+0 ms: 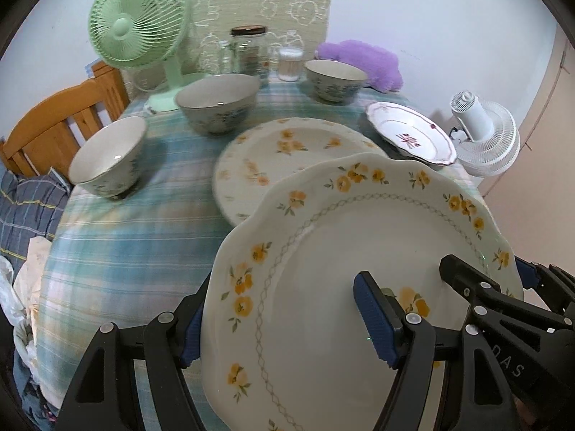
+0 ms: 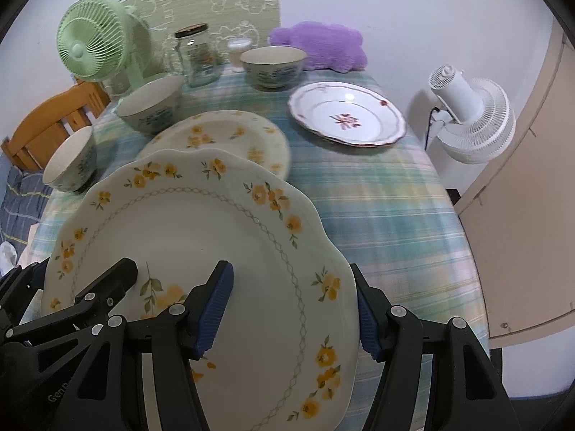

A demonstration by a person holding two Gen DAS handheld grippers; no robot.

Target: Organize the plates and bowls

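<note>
A large cream plate with yellow flowers (image 1: 341, 251) (image 2: 201, 237) hangs tilted above the table. My left gripper (image 1: 284, 309) is shut on its left rim, one finger under the edge and one on top. My right gripper (image 2: 291, 287) is shut on the opposite rim in the same way. A second yellow-flowered plate (image 1: 284, 151) (image 2: 222, 136) lies on the plaid cloth just beyond it. A white plate with a red flower (image 1: 409, 133) (image 2: 345, 115) lies at the far right. Three bowls stand apart: near left (image 1: 107, 158), middle (image 1: 219, 104), far (image 1: 334, 79).
The plaid-clothed table (image 1: 118, 251) (image 2: 388, 215) carries a green fan (image 1: 136, 25), a glass jar (image 1: 249, 54) and a small white tub (image 1: 289, 64) at the back. A purple cushion (image 1: 363, 61), a white fan (image 1: 481, 136) and a wooden chair (image 1: 61, 122) stand around it.
</note>
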